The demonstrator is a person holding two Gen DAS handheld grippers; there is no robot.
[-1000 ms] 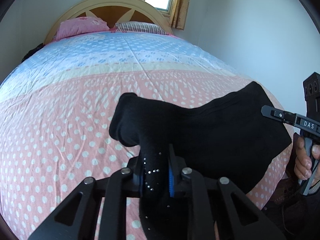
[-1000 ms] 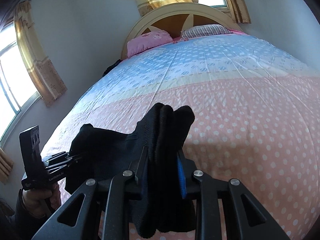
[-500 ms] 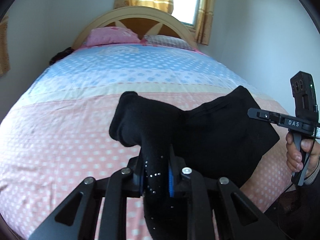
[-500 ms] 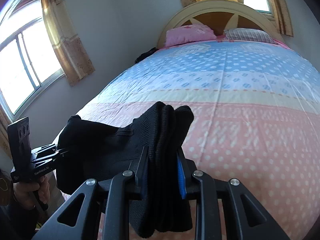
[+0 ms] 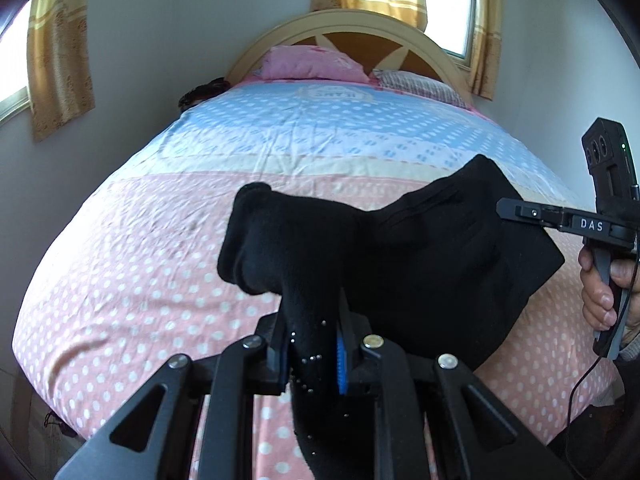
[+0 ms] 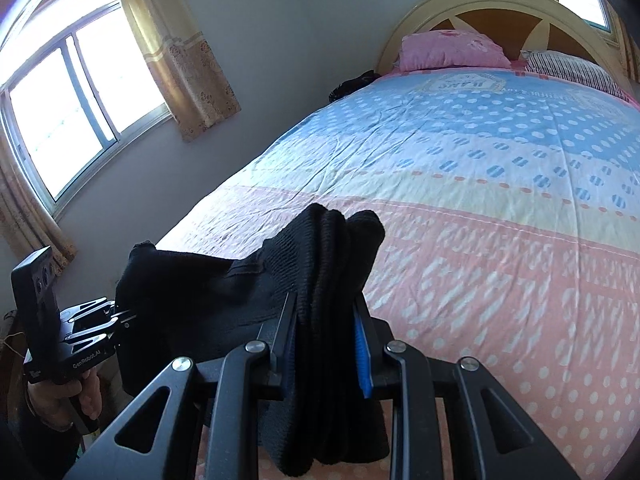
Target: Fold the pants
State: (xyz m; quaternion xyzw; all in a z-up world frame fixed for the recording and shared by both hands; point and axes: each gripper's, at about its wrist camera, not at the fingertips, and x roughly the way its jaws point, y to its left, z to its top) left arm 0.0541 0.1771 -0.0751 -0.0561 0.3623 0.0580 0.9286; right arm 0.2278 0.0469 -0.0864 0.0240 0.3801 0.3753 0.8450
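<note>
Black pants (image 5: pixel 420 264) held up in the air over the near, pink end of the bed (image 5: pixel 160 240), stretched between both tools. Left gripper (image 5: pixel 312 344) clamped on one bunched corner of the cloth, blue pads pressing on it from both sides. Right gripper (image 6: pixel 326 344) clamped on a thicker bundle of folds, with the ends sticking up above the fingers. Between the two grips, a hanging sheet of black fabric, not touching the cover as far as visible. At the far end: pink pillow (image 5: pixel 312 64), striped pillow (image 6: pixel 572 70), rounded headboard (image 5: pixel 360 28), yellow curtains (image 6: pixel 180 48).
</note>
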